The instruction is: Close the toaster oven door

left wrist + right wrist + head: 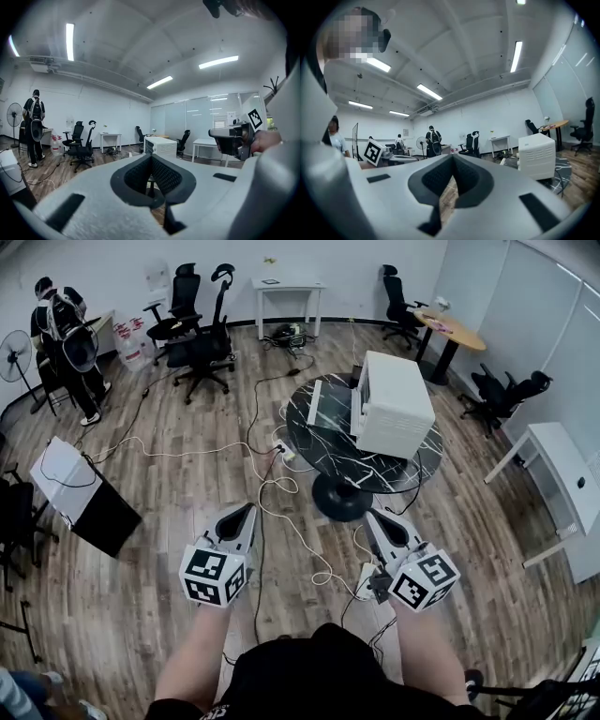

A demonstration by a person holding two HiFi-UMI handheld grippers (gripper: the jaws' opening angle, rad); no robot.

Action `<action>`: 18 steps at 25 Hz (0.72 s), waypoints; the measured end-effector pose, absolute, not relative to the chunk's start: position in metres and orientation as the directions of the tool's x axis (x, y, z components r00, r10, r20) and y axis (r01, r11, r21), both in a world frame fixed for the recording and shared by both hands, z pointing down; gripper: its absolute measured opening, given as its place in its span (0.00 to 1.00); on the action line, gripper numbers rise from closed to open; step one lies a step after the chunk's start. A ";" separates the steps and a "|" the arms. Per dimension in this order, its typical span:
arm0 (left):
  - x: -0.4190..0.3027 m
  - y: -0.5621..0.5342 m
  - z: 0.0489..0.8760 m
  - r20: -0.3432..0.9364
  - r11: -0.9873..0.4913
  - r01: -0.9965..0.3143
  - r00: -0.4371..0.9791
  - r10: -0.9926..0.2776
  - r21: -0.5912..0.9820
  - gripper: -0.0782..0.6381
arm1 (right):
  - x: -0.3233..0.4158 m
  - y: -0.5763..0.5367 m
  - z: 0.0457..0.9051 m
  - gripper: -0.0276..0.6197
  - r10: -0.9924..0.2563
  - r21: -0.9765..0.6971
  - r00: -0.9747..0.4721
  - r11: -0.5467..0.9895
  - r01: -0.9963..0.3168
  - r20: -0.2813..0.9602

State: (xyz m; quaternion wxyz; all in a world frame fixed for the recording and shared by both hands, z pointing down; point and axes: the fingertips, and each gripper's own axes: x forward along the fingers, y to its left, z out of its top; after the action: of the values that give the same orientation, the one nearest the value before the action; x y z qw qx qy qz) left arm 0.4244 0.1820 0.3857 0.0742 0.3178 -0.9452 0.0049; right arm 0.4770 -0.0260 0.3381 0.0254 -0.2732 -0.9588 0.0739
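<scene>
1. Nearest, the left hand-held gripper (245, 514) is held low over the wooden floor (169, 596). Its jaws are pressed together and nothing is between them.
2. Beside it, the right hand-held gripper (377, 519) is held at about the same height. Its jaws are also fully closed and it grips nothing. The two are apart from each other, and both point towards the counter.
3. White cables (187, 451) trail across the floor between the grippers and run up to the counter's foot.
4. Beyond the grippers stands the counter (323, 451), a round, dark, marbled top on a single pedestal. Neither gripper touches it.
5. The toaster oven (394, 404), white with vent slots in its side, sits towards the counter's right edge. It is well apart from both grippers.
6. Its door (315, 401) hangs open, folded down about flat from the oven's left face, and reaches towards the counter's far-left edge.
7. Farther off on the left, black office chairs (202, 348) stand in a group on the floor.
8. A person (66, 343) wearing a backpack stands at the far left, next to a standing fan (14, 357).
9. Against the back wall is a small white desk (286, 296). A round wooden table (450, 334) with more chairs near it stands at the far right.
</scene>
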 end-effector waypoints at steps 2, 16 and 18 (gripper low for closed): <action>0.419 0.188 0.390 0.144 0.799 -0.599 -0.788 -0.599 0.047 0.12 | 0.473 -0.016 0.340 0.05 0.542 -0.177 -0.840 0.827 0.534 0.002; 0.292 0.184 0.418 0.161 0.815 -0.576 -0.800 -0.579 0.069 0.12 | 0.340 -0.007 0.373 0.05 0.615 -0.178 -0.788 0.780 0.600 0.036; 0.259 0.183 0.417 0.168 0.821 -0.566 -0.805 -0.569 0.070 0.12 | 0.304 -0.005 0.373 0.05 0.631 -0.175 -0.775 0.768 0.616 0.041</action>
State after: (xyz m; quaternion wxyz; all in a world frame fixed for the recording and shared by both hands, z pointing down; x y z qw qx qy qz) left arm 0.2588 0.1830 0.4173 0.0912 0.2989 -0.9499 -0.0083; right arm 0.3037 -0.0046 0.3735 0.0485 -0.3320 -0.9389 0.0762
